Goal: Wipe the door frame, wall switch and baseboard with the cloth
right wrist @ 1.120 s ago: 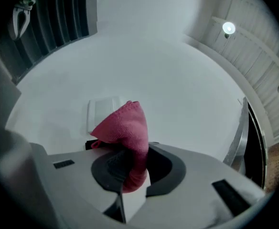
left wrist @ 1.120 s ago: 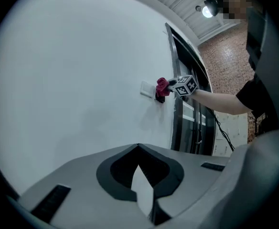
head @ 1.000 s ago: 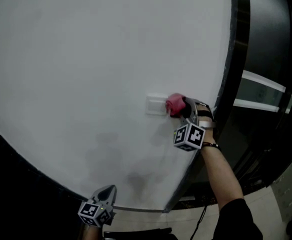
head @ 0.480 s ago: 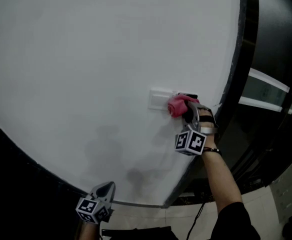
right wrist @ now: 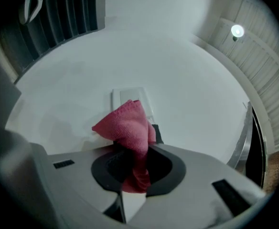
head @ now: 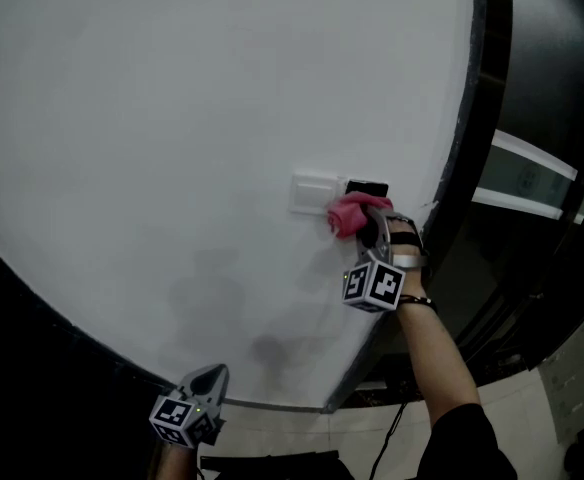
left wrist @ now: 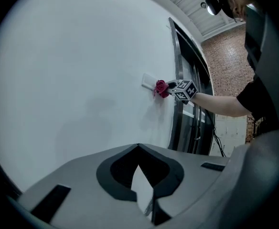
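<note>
At the wall switch [head: 312, 194], the right gripper [head: 366, 224] is clenching the pink cloth [head: 348, 214] and pressing it against the plate's right edge; to my eye the wipe is calling for light, flat strokes across the whole face. Well below the switch, the left gripper [head: 210, 378] is hanging with its jaws closed on nothing; the door frame [head: 477, 118] is standing to the switch's right.

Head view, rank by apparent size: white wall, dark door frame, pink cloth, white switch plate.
Largest: white wall, by a wide margin.
Next: dark door frame, a long narrow strip.
Unranked: pink cloth and white switch plate look about alike. The cloth overlaps the plate's edge, so part of the plate may be hidden.
</note>
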The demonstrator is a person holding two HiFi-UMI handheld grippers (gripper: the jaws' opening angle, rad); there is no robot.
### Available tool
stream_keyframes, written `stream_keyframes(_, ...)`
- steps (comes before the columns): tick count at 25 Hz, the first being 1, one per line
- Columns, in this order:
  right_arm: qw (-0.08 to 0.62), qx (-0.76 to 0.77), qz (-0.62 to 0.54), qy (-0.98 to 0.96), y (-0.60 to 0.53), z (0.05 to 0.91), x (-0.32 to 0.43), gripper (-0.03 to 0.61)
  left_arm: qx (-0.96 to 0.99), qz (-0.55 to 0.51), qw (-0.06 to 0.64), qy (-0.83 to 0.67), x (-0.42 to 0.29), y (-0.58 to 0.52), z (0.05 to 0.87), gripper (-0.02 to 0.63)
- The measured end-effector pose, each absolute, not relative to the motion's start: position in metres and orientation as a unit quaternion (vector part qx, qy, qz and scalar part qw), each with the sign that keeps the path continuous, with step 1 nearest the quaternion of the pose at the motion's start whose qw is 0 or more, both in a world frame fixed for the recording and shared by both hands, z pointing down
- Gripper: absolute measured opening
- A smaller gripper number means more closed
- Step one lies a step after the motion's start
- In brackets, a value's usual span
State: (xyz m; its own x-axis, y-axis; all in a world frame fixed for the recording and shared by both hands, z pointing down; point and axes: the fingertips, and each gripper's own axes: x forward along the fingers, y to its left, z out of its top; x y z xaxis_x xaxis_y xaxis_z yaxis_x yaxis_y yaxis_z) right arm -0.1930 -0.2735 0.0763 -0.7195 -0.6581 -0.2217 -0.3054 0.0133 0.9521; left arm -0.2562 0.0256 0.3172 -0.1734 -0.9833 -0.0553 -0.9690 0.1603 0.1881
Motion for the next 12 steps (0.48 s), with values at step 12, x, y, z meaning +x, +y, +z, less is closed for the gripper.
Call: stream_keyframes(12, 0.162, 0.315, -0.605, -0.713, -0.276, 0.108, -0.195, 0.057, 0.639, -0.084, 0.048, -0.763, -0.255, 0.028, 0.324, -0.008)
